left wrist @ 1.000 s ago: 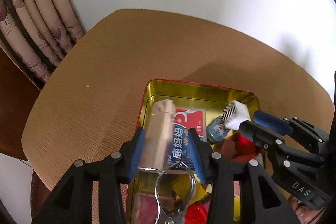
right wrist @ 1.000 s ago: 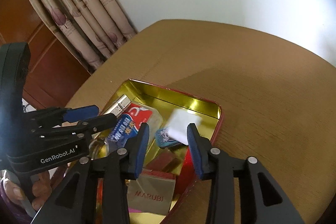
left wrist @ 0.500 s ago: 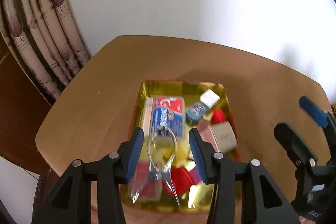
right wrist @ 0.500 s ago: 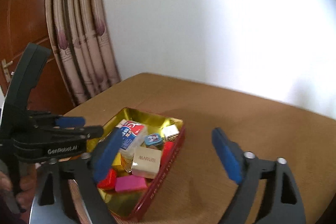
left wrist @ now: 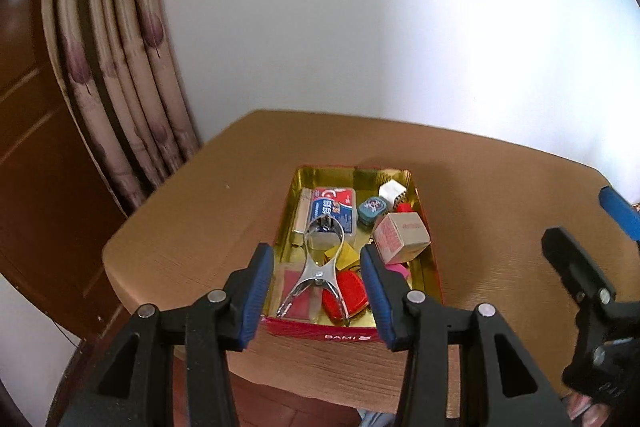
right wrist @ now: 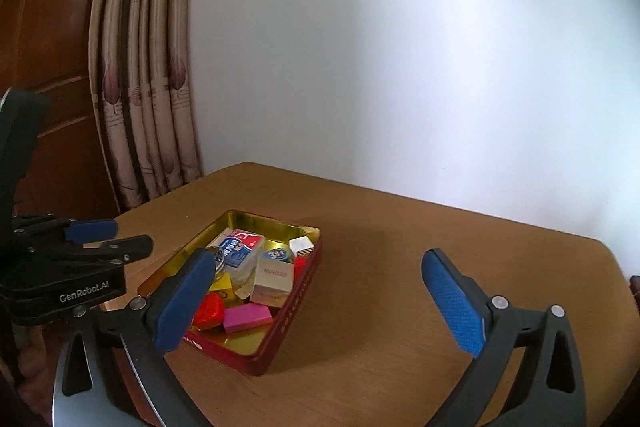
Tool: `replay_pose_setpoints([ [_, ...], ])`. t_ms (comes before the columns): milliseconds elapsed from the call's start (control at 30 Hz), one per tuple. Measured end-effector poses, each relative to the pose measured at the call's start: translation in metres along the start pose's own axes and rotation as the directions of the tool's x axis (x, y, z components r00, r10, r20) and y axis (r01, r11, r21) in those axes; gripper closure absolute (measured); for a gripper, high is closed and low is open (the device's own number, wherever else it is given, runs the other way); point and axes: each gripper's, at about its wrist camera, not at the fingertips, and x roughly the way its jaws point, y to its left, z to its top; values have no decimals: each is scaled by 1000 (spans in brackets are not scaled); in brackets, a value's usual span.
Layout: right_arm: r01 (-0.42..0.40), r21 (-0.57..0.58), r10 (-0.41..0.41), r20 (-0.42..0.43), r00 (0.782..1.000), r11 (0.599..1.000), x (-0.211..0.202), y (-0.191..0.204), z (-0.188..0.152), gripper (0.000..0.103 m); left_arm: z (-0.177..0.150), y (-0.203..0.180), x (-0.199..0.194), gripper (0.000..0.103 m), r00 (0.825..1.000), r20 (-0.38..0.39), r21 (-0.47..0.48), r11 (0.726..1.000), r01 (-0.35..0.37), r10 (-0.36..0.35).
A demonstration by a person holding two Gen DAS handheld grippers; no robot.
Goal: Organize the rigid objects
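Nearest, the left gripper [left wrist: 318, 301] is held above the near end of the tin [left wrist: 434, 277], its jaws partly apart with nothing pressed between the blue pads. The right gripper [right wrist: 316, 297] is held to the right of the tin, its jaws opening wide and empty. The tin, red outside and gold inside, is set on the wooden table [left wrist: 200, 227]. Inside the tin, metal tongs [left wrist: 318, 263] are laid at the near left, with a red piece [left wrist: 348, 293] just beside them. A cardboard box [left wrist: 402, 237] is seen toward the tin's right wall. Farther in, a blue-and-red packet [left wrist: 334, 213] is placed, with a white cube [left wrist: 392, 191] in the tin's far right corner. Curtains [left wrist: 116, 75] are hung beyond the table, left of the tin.
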Motion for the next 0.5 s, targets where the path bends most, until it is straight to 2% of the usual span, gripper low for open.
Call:
replay_pose_setpoints([
  [100,14,-9,-14,18,1000,1000,-16,2,1,0,-7,-3,-19,56,998,52,13,1000,-21,20],
  [200,34,-20,-33,39,999,999,-30,3,3,0,-9,-5,-29,53,997,71,12,1000,-16,16],
  [300,48,-20,-47,60,997,999,-43,2,7,0,-11,-3,-34,51,997,74,-15,1000,-22,23],
  [500,62,-32,-60,66,996,998,-58,4,10,0,-13,6,-39,51,998,62,-65,998,11,-7],
])
